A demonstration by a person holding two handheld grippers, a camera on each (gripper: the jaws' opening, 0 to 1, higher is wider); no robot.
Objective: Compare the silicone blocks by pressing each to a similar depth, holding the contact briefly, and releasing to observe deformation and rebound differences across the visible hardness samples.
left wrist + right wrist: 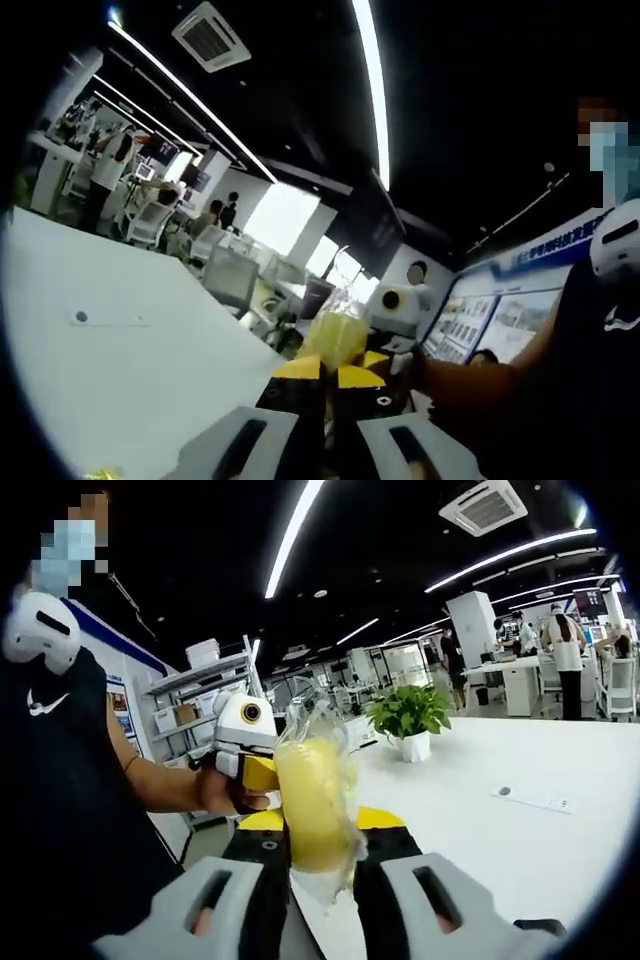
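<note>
- Two grippers meet over a white table (520, 850), both raised off its surface.
- Right gripper (322, 855) has its jaws clamped on a yellow block (313, 805) wrapped in clear film; the block stands upright between the yellow-tipped jaws.
- Left gripper (328, 385) has its jaws close together, the same wrapped block (335, 335) just past their tips; whether they touch it I cannot tell.
- In the right gripper view the left gripper (245, 745) sits just beside the block, held by a hand (222, 790).
- Potted plant (408, 715) stands farther back on the table.
- People stand at desks in the background.
</note>
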